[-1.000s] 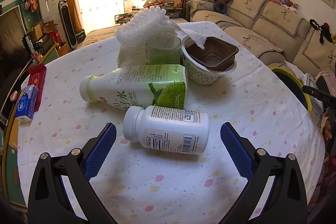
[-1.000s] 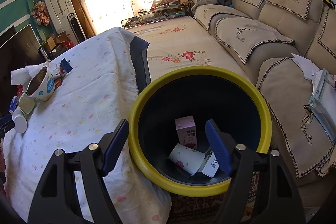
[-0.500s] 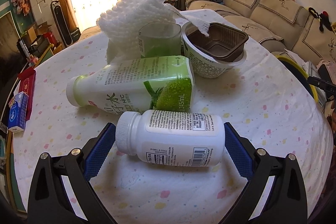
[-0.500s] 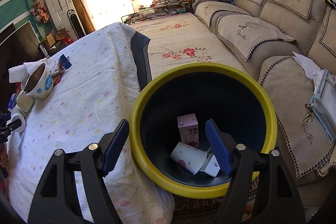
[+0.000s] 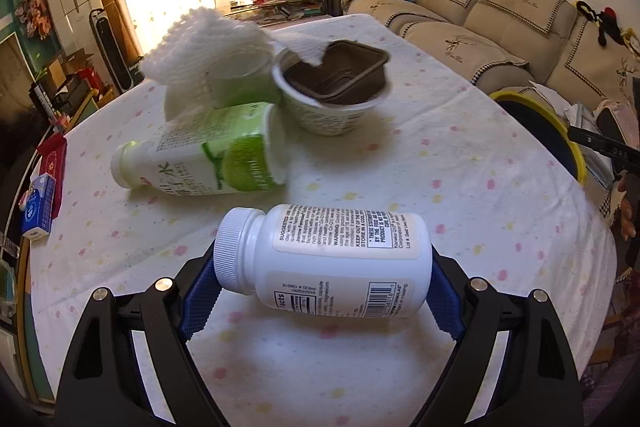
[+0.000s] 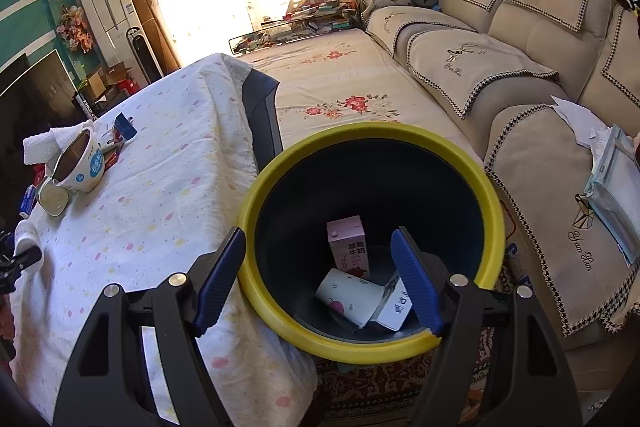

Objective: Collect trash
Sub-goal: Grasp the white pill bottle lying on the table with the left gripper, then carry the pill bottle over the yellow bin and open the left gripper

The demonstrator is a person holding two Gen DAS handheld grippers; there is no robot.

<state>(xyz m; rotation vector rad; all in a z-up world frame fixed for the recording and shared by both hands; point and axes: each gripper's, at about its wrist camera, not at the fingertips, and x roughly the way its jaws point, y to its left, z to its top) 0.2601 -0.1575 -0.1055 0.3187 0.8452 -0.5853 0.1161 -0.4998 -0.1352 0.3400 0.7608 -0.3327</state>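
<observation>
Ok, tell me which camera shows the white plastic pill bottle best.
Left wrist: the white plastic pill bottle fills the foreground, clamped end to end by the left gripper. Right wrist shows only its cap at the edge.

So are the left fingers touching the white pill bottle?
Touching. The left wrist view shows both blue fingers pressed against the ends of the white pill bottle, cap and base.

Open bin (image 6: 256, 195) mouth — table (image 6: 168, 211) alongside

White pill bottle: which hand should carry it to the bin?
Left. The left gripper is shut on the white pill bottle; the right gripper hangs open above the yellow-rimmed bin.
</observation>
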